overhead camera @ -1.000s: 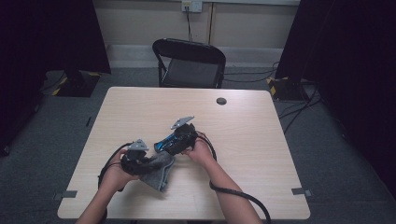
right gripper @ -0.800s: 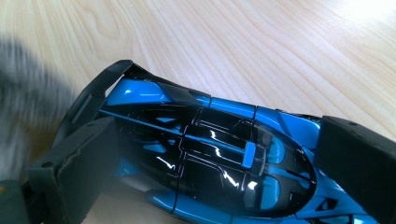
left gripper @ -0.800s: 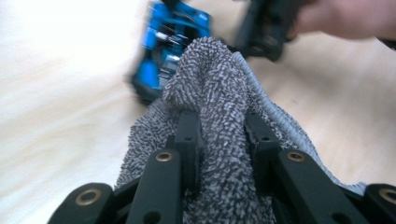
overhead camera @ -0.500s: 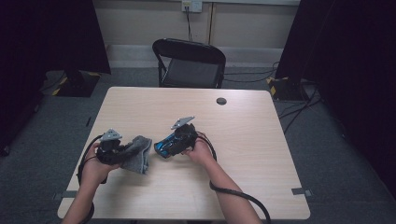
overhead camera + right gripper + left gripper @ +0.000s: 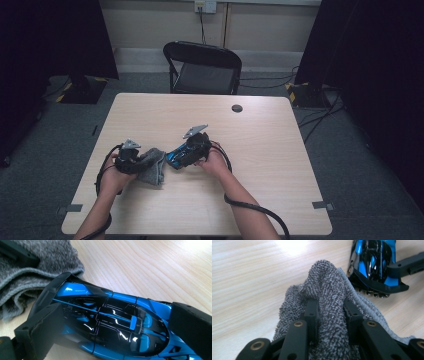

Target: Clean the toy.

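1. At the left of the wooden table, my left gripper has its jaws nearly closed, clamped on a fold of the grey microfibre cloth. The rest of the cloth bunches on the tabletop beneath it.

2. At centre, the cloth sits just beside the blue-and-black toy race car. From the left gripper view, the cloth's raised fold comes close to the car's edge; I cannot tell whether they touch.

3. To the right, my right gripper grips the toy car across its body, one black pad at each end of the glossy shell, holding it low over the table.

4. I judge this to be the approach before wiping the car. The next move calls for bringing the pinched cloth onto the shell while my right gripper holds it firm.
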Demonstrator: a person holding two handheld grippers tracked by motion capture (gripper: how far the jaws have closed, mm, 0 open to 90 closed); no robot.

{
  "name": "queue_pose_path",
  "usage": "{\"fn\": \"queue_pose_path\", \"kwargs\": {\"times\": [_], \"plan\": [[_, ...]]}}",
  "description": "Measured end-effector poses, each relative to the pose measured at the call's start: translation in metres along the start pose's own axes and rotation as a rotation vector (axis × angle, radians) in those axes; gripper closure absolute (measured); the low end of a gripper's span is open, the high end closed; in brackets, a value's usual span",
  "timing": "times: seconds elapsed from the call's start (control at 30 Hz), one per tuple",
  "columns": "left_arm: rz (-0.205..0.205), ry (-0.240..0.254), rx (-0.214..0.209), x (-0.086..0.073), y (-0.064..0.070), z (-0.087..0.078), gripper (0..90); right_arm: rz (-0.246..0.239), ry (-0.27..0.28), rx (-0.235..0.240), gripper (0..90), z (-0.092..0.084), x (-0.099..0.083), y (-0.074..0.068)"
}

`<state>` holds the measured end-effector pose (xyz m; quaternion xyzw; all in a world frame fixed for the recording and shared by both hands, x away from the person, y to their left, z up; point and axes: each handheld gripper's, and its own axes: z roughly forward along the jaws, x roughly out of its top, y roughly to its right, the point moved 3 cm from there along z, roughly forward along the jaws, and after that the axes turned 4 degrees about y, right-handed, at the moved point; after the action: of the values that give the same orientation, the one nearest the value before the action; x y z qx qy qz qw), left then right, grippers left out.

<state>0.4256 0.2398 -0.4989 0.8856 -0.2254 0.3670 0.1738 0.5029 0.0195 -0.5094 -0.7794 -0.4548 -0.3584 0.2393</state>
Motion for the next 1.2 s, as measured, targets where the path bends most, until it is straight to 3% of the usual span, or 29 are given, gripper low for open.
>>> {"fn": "queue_pose_path", "kwargs": {"times": [0.4, 0.77, 0.9, 1.2], "plan": [[0.020, -0.026, -0.058, -0.003, 0.013, 0.001, 69.5, 0.001, -0.001, 0.000, 0.0, 0.000, 0.000, 0.000], [0.077, -0.059, -0.115, -0.009, 0.035, -0.002, 69.6, 0.001, -0.003, 0.000, 0.0, 0.000, 0.000, 0.000], [0.074, -0.063, -0.139, -0.010, 0.043, -0.002, 69.6, 0.000, -0.007, 0.000, 0.0, 0.000, 0.000, 0.000], [0.085, -0.072, -0.223, -0.012, 0.061, 0.001, 69.6, 0.001, -0.007, -0.001, 0.0, 0.000, 0.000, 0.000]]}}
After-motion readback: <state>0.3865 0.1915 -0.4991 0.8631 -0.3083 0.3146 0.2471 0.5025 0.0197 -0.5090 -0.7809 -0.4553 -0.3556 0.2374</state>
